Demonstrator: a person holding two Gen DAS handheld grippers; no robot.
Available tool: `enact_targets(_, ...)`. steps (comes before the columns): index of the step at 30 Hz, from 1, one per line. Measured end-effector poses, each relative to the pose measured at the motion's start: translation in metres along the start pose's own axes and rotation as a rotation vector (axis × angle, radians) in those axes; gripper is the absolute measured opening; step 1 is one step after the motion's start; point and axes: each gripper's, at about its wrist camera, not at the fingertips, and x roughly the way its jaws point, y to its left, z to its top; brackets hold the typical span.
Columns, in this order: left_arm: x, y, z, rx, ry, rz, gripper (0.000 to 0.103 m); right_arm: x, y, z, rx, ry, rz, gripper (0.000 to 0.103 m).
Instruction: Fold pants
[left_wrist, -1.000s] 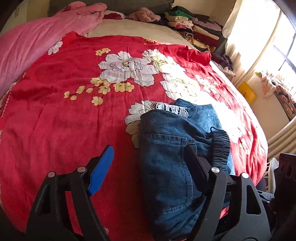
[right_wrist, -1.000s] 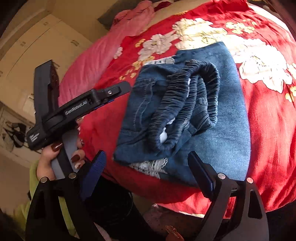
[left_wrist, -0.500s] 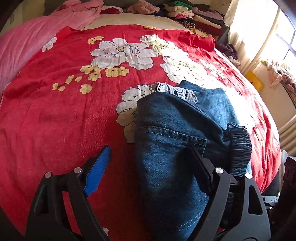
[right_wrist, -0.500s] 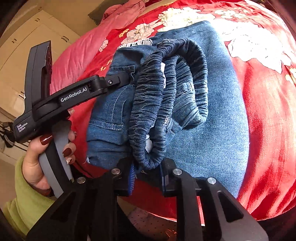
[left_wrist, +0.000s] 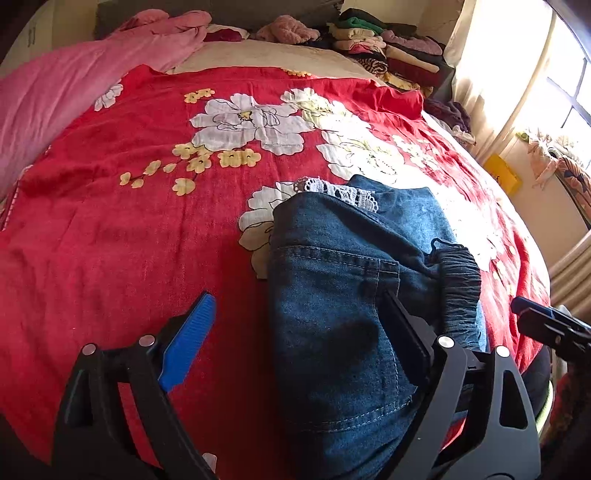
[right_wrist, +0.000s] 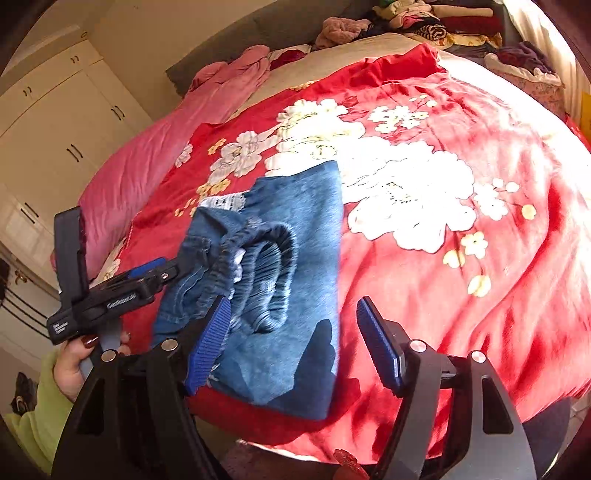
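My pants (left_wrist: 332, 295) lie folded into a thick bundle at the near edge of the bed (left_wrist: 110, 240), long axis running away from me, lace hem at the far end and the waistband (right_wrist: 266, 273) bunched on top. My left tongs (left_wrist: 295, 332) are apart, straddling the bundle's left half. My right tongs (right_wrist: 295, 343) are also apart and grip nothing, just above the right side. Both are near; the left sits closer.

One pants (left_wrist: 332, 295); two hand-held grippers: left (left_wrist: 295, 332), right (right_wrist: 295, 339); one blanket (left_wrist: 110, 240).
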Motion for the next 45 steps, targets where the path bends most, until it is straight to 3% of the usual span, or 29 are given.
enact_targets(7,0.011,0.001,-0.002,-0.003,0.018,-0.001,0.084,0.035,-0.02,0.015,0.019,0.072,0.025,0.07)
enact_targets(18,0.024,-0.002,0.002,0.007,0.027,0.002,0.084,0.077,-0.005,0.031,-0.074,0.122,0.075,0.07)
enact_targets(20,0.026,-0.002,0.003,0.004,0.032,-0.006,0.084,0.079,-0.002,0.031,-0.092,0.121,0.094,0.059)
enact_targets(22,0.027,-0.001,0.004,-0.008,0.036,-0.04,0.073,0.08,0.002,0.031,-0.105,0.124,0.126,0.037)
enact_targets(24,0.027,-0.002,0.006,-0.032,0.04,-0.107,0.046,0.078,0.007,0.032,-0.12,0.109,0.142,0.023)
enact_targets(25,0.026,-0.005,0.007,-0.031,0.038,-0.109,0.044,0.076,0.009,0.033,-0.127,0.098,0.141,0.021)
enact_targets(27,0.022,-0.011,0.008,-0.01,0.025,-0.1,0.038,0.068,0.015,0.036,-0.14,0.072,0.145,0.017)
enact_targets(34,0.0,-0.018,0.028,0.002,-0.046,-0.107,0.037,0.049,0.038,0.062,-0.2,-0.002,0.19,0.015)
enact_targets(45,0.002,-0.012,0.071,-0.009,-0.1,-0.075,0.037,0.063,0.044,0.106,-0.205,-0.06,0.136,0.015)
